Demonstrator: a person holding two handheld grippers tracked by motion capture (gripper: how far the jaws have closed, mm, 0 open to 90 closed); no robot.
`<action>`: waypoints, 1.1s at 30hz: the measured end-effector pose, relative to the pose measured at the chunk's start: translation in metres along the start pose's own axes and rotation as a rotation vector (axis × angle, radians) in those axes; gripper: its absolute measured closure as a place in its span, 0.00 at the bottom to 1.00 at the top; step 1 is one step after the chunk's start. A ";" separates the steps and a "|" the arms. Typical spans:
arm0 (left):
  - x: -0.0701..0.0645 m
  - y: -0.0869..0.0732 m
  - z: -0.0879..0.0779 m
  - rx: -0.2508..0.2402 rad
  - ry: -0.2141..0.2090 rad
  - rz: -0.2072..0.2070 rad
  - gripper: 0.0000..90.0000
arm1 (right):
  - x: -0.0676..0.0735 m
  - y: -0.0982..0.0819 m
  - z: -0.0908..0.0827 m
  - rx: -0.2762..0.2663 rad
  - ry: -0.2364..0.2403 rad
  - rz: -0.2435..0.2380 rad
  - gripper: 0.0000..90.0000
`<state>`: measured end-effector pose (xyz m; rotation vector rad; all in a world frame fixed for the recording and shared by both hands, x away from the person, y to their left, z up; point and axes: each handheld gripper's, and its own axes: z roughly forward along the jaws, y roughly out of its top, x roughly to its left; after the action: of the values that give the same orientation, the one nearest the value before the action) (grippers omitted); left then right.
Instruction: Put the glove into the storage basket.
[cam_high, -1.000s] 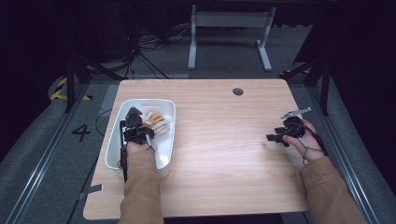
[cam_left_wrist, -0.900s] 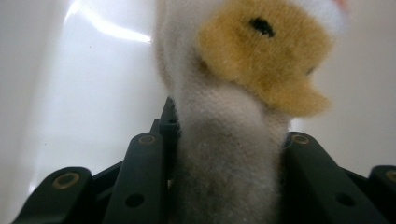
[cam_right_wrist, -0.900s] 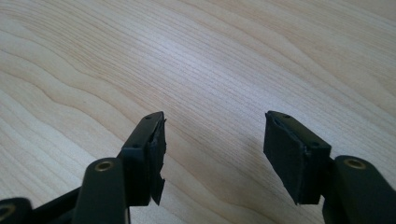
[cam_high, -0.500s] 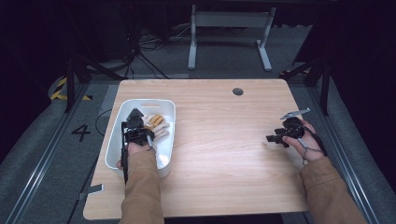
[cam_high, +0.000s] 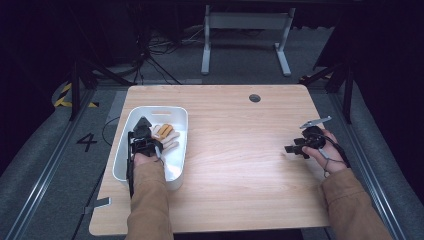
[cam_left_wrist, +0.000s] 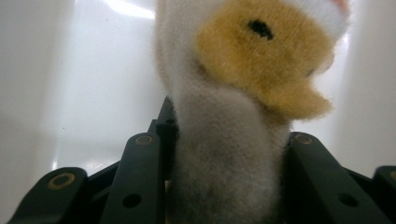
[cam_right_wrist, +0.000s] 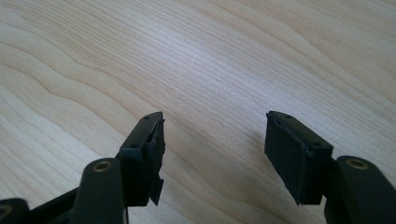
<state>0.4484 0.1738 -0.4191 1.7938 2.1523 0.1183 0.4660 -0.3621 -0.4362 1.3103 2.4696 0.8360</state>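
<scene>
White tub (cam_high: 125, 165), left of frame: left hand-held gripper (cam_left_wrist: 224, 154) clamps the plush toy (cam_left_wrist: 243, 93), unchanged over the last second; lift pending. Right hand-held gripper (cam_right_wrist: 215, 154) gapes empty over the bench (cam_right_wrist: 233, 56).

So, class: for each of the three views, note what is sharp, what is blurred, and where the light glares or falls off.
High view: the wooden table is evenly lit and the surroundings fall into darkness. Left gripper view: the plush toy is soft and blurred, with glare on the white tub wall. Right gripper view: the right gripper is fairly sharp, the wood grain beyond softens.
</scene>
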 end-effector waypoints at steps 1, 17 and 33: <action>0.000 0.000 0.000 0.004 0.004 0.004 0.71 | 0.000 0.000 0.000 0.000 0.000 -0.002 0.44; 0.002 0.006 0.005 0.095 -0.061 0.000 0.19 | -0.002 -0.002 0.002 0.001 -0.003 0.014 0.43; 0.002 0.006 -0.017 -0.063 -0.141 0.055 0.00 | -0.003 -0.003 0.002 -0.005 -0.007 0.017 0.42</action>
<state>0.4485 0.1797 -0.4019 1.7711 1.9817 0.0692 0.4668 -0.3652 -0.4392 1.3327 2.4526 0.8390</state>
